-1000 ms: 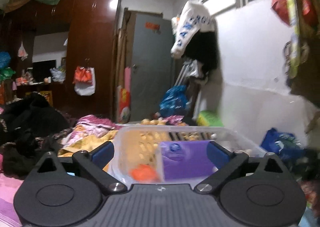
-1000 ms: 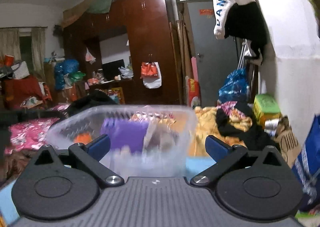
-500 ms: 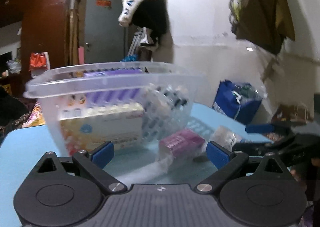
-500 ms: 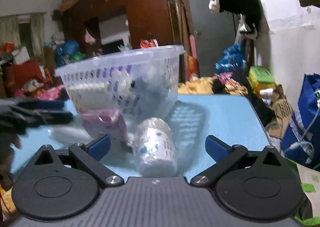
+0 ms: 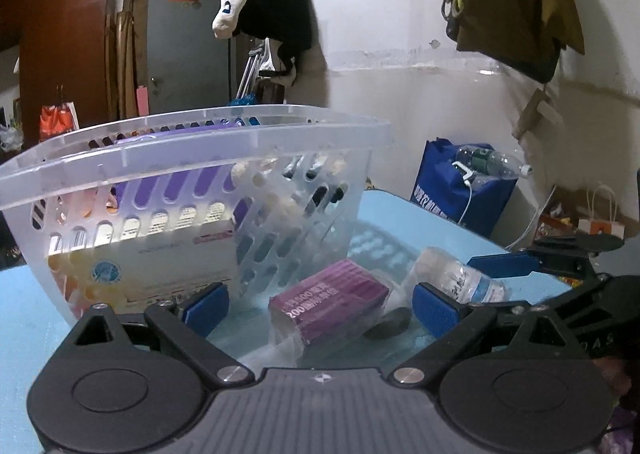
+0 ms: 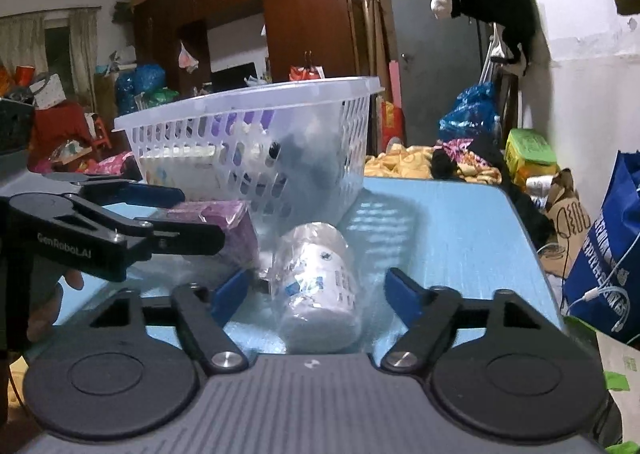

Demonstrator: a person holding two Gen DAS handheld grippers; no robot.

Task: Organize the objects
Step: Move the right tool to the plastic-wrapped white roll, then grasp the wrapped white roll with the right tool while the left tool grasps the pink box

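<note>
Two alike: left gripper (image 5: 320, 308) and right gripper (image 6: 316, 294), both black plastic. Blue ribbed pads (image 5: 434, 310) at the tips of angular black fingers (image 6: 192, 318). Silver screws (image 6: 224, 358) at the pivots, round discs either side, a grey ribbed panel between with a small white mark. White "GenRoboLAI" lettering along the left one's side.

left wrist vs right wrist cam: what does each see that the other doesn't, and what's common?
Left wrist only: a brown garment hung on the wall, and a clear bottle atop the blue bag.

Right wrist only: a curtained window and a green box beyond the table.

Both: the basket, purple box, wrapped white bottle, blue table. The right gripper straddles the bottle, jaws just closing, pads not yet pressing.
</note>
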